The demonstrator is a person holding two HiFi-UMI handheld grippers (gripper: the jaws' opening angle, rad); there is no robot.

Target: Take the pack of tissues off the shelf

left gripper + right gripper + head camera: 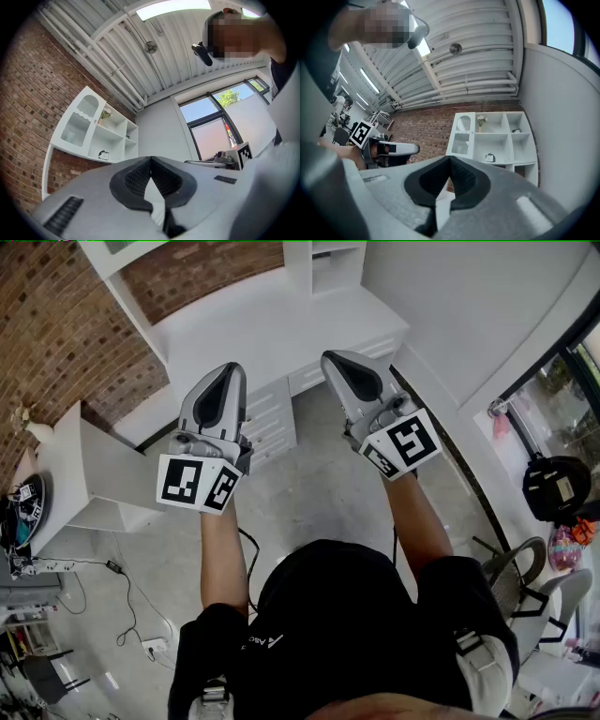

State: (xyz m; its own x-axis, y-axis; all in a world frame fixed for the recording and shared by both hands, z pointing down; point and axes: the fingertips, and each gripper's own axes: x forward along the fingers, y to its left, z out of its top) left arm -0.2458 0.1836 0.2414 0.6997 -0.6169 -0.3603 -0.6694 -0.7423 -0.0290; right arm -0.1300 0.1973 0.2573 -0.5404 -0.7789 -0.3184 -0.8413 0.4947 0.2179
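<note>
A white shelf unit (492, 136) hangs on the brick wall. On its lower middle shelf stands a small white-and-dark pack (489, 158), too small to make out in detail; it also shows as the pack (103, 154) in the left gripper view. Both grippers are held up side by side in front of the person, well short of the shelf. My left gripper (225, 376) is shut, its tips meeting with nothing between them (151, 161). My right gripper (339, 360) is shut and empty too (450, 161).
Below the shelf runs a white counter with drawers (272, 334) against the brick wall (56, 324). A small vase of flowers (481, 121) sits on an upper shelf. Cables (122, 596) lie on the floor at left; chairs (525, 587) and a window are at right.
</note>
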